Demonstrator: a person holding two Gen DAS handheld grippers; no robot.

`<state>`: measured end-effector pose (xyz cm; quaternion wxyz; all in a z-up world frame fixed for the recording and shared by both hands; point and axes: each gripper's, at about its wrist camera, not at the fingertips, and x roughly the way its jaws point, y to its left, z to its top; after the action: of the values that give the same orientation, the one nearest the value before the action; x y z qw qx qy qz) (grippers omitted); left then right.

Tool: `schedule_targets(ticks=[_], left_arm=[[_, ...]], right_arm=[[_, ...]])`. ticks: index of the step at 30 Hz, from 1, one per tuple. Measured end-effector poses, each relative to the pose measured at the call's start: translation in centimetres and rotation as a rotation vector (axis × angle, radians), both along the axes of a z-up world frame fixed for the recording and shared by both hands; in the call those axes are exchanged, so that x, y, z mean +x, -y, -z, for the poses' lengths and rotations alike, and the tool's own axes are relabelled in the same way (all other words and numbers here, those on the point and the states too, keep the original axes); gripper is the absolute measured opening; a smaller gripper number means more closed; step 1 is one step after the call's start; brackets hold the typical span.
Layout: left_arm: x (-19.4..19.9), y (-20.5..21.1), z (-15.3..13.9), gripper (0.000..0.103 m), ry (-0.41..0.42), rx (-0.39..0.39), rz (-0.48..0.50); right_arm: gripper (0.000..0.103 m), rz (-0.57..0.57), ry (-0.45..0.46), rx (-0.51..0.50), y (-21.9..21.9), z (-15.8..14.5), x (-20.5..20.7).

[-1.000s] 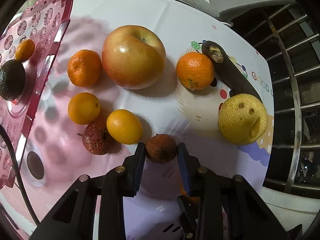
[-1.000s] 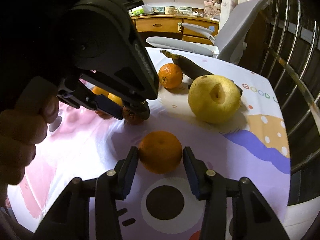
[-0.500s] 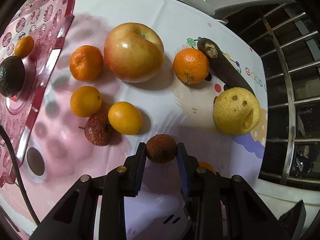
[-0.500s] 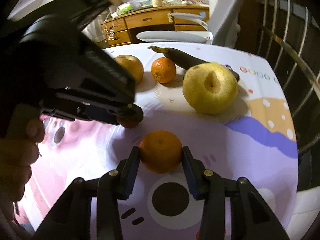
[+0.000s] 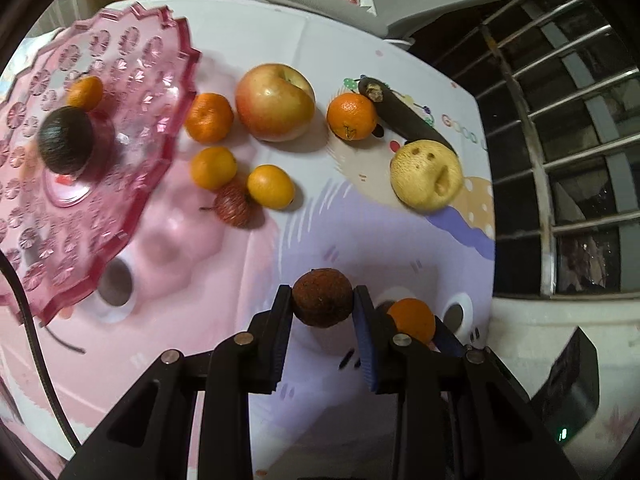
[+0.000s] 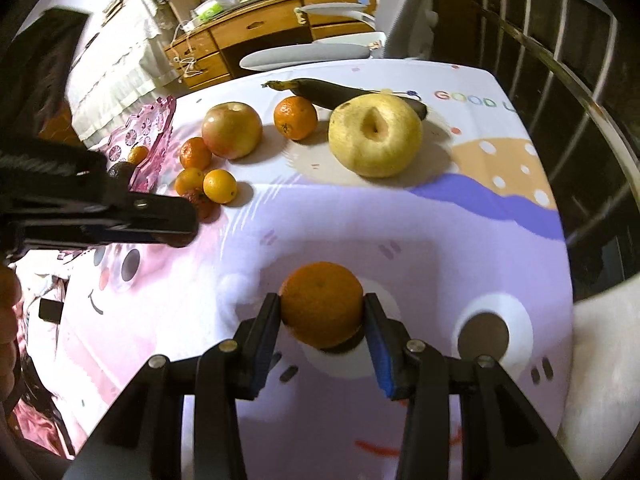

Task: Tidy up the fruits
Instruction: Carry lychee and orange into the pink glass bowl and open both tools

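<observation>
Fruit fills both of my grippers. My left gripper [image 5: 323, 303] is clenched on a small brown fruit [image 5: 322, 298], rough-skinned and round, pinched between the two blue pads at lower centre of the left wrist view and clear of the cloth. My right gripper [image 6: 322, 312] grasps a mandarin [image 6: 322, 305] between its pads at lower centre of the right wrist view; the same fruit shows just right of my left fingers in the other picture.

The only container is the pink glass dish [image 5: 132, 80], scalloped and patterned, at upper left of the left wrist view. Two things lie in it: a dark avocado [image 5: 66, 144] near its middle and a small orange fruit [image 5: 85, 92] just above that, apart from it.

The other fruits sit loose on the printed tablecloth [image 5: 256, 248]. Just right of the dish's rim sit two mandarins [image 5: 209, 117], one above the other, with a red lychee [image 5: 233, 209] and a yellow-orange citrus [image 5: 271, 186] beside the lower one. The red-yellow apple [image 5: 274, 102] stands at upper centre, a mandarin with its stem scar [image 5: 351, 116] to its right, touching the blackened banana [image 5: 404, 116]. The pitted yellow pear [image 5: 426, 176] lies at the banana's lower end, at centre right.
</observation>
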<state>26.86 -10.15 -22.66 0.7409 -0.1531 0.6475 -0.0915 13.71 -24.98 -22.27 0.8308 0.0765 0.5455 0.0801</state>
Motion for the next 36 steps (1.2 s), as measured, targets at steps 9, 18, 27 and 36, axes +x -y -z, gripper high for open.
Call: schedule_targets(ticks=[9,18,27,36], left_arm=[[-3.5,-4.0,-4.9,0.028,0.103,0.007,0.050],[-5.4,-8.8,-9.1,0.028,0.229,0.039,0.098],[-5.8,-15.2,-10.5,0.028,0.246,0.054,0.149],[-4.6,-19.9,-10.9,0.028,0.293,0.073,0.244]], right_arm=[[0.042,0.017,-0.007,-0.002,-2.4,-2.8,-2.4],[0.042,-0.011,0.040,-0.012,-7.4,-5.7,-3.0],[0.042,0.054,0.068,0.002,-12.1,-7.6,-2.9],[0.042,0.116,0.138,0.048,-17.2,-9.2,-1.8]])
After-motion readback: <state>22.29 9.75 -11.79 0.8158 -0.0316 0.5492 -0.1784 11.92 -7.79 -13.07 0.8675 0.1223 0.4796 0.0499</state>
